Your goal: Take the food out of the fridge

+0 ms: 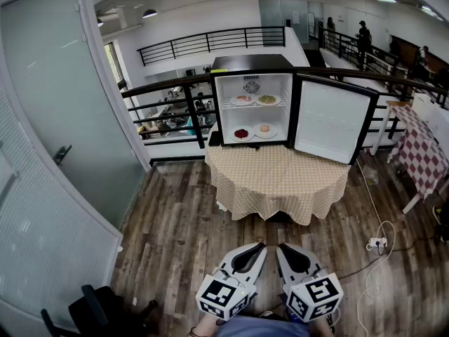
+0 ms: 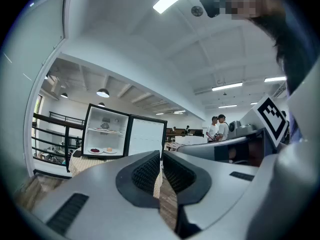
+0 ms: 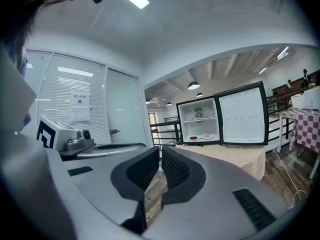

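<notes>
A small black fridge [image 1: 252,107] stands open on a table with a tan checked cloth [image 1: 277,181], its door [image 1: 332,121] swung to the right. The upper shelf holds two plates of food [image 1: 243,99] [image 1: 267,99]. Below sit a plate of red food [image 1: 241,133] and a plate with a bun [image 1: 265,129]. My left gripper [image 1: 260,246] and right gripper [image 1: 282,247] are side by side at the bottom of the head view, far from the table, both shut and empty. The fridge [image 2: 105,131] [image 3: 200,121] lies well ahead of the left gripper [image 2: 160,156] and the right gripper [image 3: 160,151].
Wood floor stretches between me and the table. A frosted glass door [image 1: 63,118] fills the left side, and a black railing [image 1: 168,111] runs behind the fridge. At right are a red-checked table [image 1: 421,153] and a power strip with cable [image 1: 377,243]. A black chair [image 1: 91,307] sits at bottom left.
</notes>
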{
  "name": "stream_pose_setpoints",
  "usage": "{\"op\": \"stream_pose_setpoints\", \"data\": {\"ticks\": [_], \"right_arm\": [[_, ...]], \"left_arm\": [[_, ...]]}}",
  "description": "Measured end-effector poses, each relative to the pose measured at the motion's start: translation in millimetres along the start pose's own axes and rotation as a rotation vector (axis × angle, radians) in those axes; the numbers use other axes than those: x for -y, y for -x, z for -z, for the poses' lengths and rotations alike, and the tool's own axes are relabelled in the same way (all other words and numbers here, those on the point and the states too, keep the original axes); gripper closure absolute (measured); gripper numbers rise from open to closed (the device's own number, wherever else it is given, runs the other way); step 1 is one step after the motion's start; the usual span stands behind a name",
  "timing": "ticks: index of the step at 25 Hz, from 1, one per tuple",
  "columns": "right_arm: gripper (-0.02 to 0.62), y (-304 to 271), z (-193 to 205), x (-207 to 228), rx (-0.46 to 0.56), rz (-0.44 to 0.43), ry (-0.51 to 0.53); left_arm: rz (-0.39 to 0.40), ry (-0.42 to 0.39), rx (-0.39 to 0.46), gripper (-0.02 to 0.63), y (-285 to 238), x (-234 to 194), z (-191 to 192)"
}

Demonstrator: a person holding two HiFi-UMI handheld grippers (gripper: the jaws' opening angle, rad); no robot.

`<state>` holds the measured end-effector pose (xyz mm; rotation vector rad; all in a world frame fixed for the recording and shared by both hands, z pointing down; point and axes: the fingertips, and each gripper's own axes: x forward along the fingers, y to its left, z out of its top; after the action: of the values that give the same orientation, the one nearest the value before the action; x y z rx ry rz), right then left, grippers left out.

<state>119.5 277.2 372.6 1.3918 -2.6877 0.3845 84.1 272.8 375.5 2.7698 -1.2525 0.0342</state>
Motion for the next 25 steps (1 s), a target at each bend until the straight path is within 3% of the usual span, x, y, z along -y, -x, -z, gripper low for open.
{"op": "stream_pose_setpoints", "data": {"ticks": [13,25], "right_arm": [[0.566,1.2,8.4,17.1,0.001,0.023,0.023],[0.566,-12.9,2.0,56.4,-0.008,0.076,-0.027]], "left_arm": [[0.013,-0.003,-0.024,0.586,-12.2,5.4,7.6],[0.015,0.012,-0.06,0.586,-40.0,-9.5,11.7]]}}
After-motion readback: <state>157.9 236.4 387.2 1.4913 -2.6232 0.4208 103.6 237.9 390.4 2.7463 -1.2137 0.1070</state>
